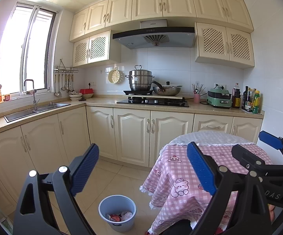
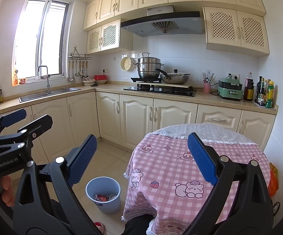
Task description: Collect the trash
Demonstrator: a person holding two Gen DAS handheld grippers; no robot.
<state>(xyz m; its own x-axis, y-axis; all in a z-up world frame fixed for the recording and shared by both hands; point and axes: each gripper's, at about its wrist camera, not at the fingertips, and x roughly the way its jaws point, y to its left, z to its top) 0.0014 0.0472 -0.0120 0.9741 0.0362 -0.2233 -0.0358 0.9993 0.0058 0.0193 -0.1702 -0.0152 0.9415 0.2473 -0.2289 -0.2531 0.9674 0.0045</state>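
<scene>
A blue trash bin [image 1: 117, 212] stands on the tiled floor left of the round table; it also shows in the right wrist view [image 2: 103, 193]. Crumpled wrappers and a can [image 1: 119, 216] lie inside it, also seen from the right wrist [image 2: 104, 197]. My left gripper [image 1: 143, 168] is open and empty, held above the floor and the table edge. My right gripper [image 2: 142, 158] is open and empty, over the table's near side. An orange packet [image 2: 274, 178] lies at the table's right edge.
The round table has a pink checked cloth [image 1: 180, 168], also in the right wrist view [image 2: 170, 162]. Cream cabinets [image 2: 135, 117] line the back and left. The counter holds a sink [image 2: 49, 93], stove with pots [image 2: 161, 88], green cooker [image 2: 230, 91] and bottles [image 2: 264, 94].
</scene>
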